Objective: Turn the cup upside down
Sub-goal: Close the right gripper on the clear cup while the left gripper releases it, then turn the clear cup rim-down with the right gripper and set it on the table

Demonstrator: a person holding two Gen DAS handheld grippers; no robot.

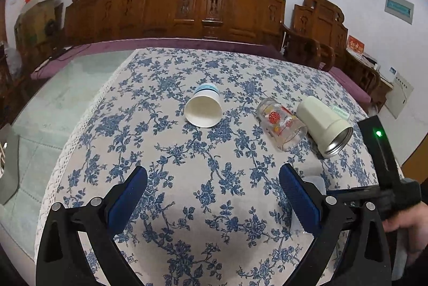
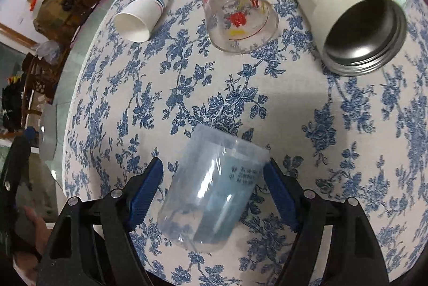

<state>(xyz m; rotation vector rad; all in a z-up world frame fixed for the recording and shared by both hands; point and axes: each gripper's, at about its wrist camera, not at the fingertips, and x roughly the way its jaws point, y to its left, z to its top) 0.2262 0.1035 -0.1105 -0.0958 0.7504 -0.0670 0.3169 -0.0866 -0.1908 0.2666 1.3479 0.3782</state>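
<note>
4 cups lay on their sides on the floral cloth: 1 paper cup with blue bands, 1 glass printed in red and yellow, 1 cream steel-lined tumbler and 1 clear plastic cup. Dark print on the plastic cup was too blurred to read, as was the pale tag beside the tumbler. The right gripper had its jaws spread wide, the plastic cup lying between them at 6 o'clock; contact with the pads could not be made out. The left gripper was likewise wide open and held nothing, with the paper cup at 12 o'clock and the glass at 2 o'clock.
</note>
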